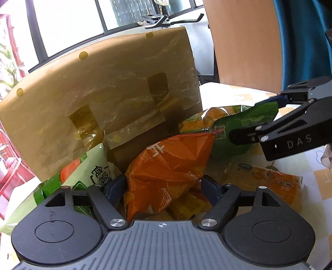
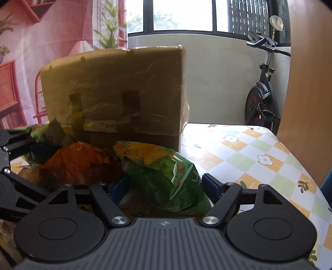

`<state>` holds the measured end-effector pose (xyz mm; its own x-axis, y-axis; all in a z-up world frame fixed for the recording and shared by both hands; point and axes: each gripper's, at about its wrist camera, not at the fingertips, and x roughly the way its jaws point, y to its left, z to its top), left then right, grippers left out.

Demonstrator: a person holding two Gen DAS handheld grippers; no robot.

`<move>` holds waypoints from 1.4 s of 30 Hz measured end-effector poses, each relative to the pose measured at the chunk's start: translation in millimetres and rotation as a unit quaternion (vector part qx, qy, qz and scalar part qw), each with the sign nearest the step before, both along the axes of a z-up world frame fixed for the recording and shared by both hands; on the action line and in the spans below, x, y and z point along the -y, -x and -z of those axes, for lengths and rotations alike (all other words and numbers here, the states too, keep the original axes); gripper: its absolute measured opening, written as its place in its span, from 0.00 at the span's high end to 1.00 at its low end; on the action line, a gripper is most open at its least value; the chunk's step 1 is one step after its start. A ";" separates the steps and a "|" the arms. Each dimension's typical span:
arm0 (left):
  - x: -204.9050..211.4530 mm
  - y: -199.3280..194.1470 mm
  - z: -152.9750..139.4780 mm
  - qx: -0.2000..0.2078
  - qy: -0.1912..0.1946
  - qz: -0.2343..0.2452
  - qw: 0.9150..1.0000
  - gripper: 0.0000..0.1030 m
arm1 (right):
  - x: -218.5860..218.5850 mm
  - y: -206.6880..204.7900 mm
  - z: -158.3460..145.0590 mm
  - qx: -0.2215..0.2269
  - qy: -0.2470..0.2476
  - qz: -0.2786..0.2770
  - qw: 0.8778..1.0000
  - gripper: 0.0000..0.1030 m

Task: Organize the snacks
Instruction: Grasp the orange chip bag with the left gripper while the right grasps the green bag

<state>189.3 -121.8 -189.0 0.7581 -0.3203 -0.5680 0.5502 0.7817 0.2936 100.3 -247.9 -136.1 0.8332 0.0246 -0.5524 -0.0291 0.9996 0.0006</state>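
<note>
Snack bags lie heaped on the bench [image 2: 249, 149] just in front of a taped cardboard box [image 1: 116, 87]. Left tool [image 1: 164, 184] stands wide with its pads either side of an orange chip bag [image 1: 174, 157], not pressing it, a pale green packet [image 1: 91, 166] beside it. Right tool [image 2: 166, 184] straddles a green-and-yellow bag [image 2: 157, 166], jaws wide; grip cannot be told

**Backlit, strong fisheye, soft foreground**

Daylight from windows [image 2: 182, 15] behind the cardboard box [image 2: 116, 89]; panes blown out. Box face and snack bags below it in shadow. Glare on tablecloth [image 2: 209, 143] right of box. Edges bend, corners vignette; slight softness throughout.
</note>
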 end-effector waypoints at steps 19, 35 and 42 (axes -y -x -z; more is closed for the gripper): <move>9.7 -3.9 5.7 0.030 -0.028 -0.006 0.999 0.18 | 19.5 -19.6 18.7 -0.006 -0.064 0.005 0.998 0.19; -3.6 17.8 -14.2 0.018 0.033 0.001 0.999 0.40 | 31.3 10.2 2.5 0.033 -0.100 0.040 0.994 0.45; -15.3 39.1 -31.5 0.004 0.084 -0.002 0.996 0.40 | 26.5 26.0 -9.8 0.045 -0.099 0.041 0.993 0.47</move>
<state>150.2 -106.5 -157.5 0.7641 -0.4072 -0.5004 0.5452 0.8222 0.1635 74.2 -274.3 -126.3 0.8822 0.0542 -0.4677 0.0446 0.9793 0.1976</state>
